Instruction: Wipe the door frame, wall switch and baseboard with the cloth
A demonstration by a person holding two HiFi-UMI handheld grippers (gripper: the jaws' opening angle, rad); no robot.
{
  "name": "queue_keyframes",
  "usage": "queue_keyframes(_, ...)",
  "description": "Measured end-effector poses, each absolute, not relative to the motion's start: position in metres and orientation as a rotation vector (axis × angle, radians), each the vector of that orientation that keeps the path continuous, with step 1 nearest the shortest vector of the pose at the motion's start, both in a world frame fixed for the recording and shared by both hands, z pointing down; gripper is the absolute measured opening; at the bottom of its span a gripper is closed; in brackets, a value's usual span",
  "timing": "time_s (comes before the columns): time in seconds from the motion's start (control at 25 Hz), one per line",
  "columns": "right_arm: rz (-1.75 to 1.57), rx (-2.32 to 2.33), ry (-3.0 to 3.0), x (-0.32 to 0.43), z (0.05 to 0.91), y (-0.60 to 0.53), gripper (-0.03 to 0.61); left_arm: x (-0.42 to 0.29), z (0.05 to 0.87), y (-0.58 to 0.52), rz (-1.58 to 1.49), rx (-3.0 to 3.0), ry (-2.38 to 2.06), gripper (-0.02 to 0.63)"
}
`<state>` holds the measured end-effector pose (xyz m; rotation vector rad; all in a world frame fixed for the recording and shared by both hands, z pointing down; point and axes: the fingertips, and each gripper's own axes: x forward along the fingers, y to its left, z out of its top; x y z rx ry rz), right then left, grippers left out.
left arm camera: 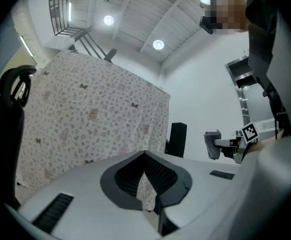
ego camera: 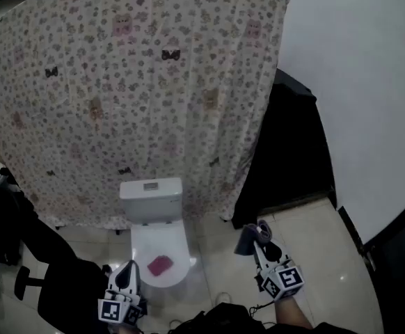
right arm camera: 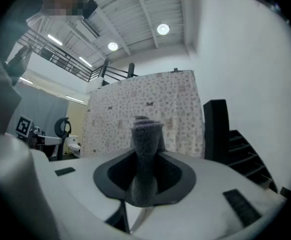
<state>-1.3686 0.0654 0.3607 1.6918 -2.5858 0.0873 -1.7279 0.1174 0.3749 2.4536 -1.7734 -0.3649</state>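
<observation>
My right claw [right arm camera: 145,160] is clamped low on the grey cloth [right arm camera: 146,131]. It looks soft, light and floppy, so I grip tight. My left claw [left arm camera: 144,156] is closed, empty.

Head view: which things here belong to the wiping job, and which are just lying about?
Job: grey cloth, clamped in the right gripper; empty left gripper.
Lying about: toilet, pink item on it, floral curtain, office chair.
</observation>
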Motion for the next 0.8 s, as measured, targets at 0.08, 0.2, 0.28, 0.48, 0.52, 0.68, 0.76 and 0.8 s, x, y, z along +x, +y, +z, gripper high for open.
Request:
queue_keyframes(0.08,0.107,1.752,-2.555,-1.330,0.367,0.057,0.087,-1.690,0.374,0.104,-0.363,2.475,-1.726,0.000)
queue_keyframes(0.2,0.103,1.809,-2.536,-1.270,0.366,0.042,0.087,-1.624,0.371,0.077,-0.376,2.513,-1.660,0.000)
queue_keyframes(0.28,0.073,1.853,-2.526,-1.228,0.363,0.034,0.087,-1.579,0.362,0.054,-0.389,2.553,-1.618,0.000)
queue_keyframes(0.48,0.017,2.079,-2.401,-1.100,0.355,0.033,0.087,-1.445,0.345,-0.010,-0.412,2.695,-1.430,0.000)
queue_keyframes(0.52,0.012,2.123,-2.370,-1.075,0.352,0.036,0.087,-1.418,0.343,-0.020,-0.414,2.720,-1.389,0.000)
queue_keyframes(0.68,0.004,2.295,-2.229,-0.988,0.346,0.053,0.087,-1.315,0.336,-0.051,-0.394,2.801,-1.160,0.000)
queue_keyframes(0.76,0.003,2.401,-2.121,-0.944,0.346,0.073,0.087,-1.264,0.334,-0.061,-0.387,2.846,-1.054,0.000)
queue_keyframes(0.8,0.004,2.458,-2.063,-0.923,0.346,0.085,0.087,-1.238,0.331,-0.065,-0.388,2.869,-0.987,0.000)
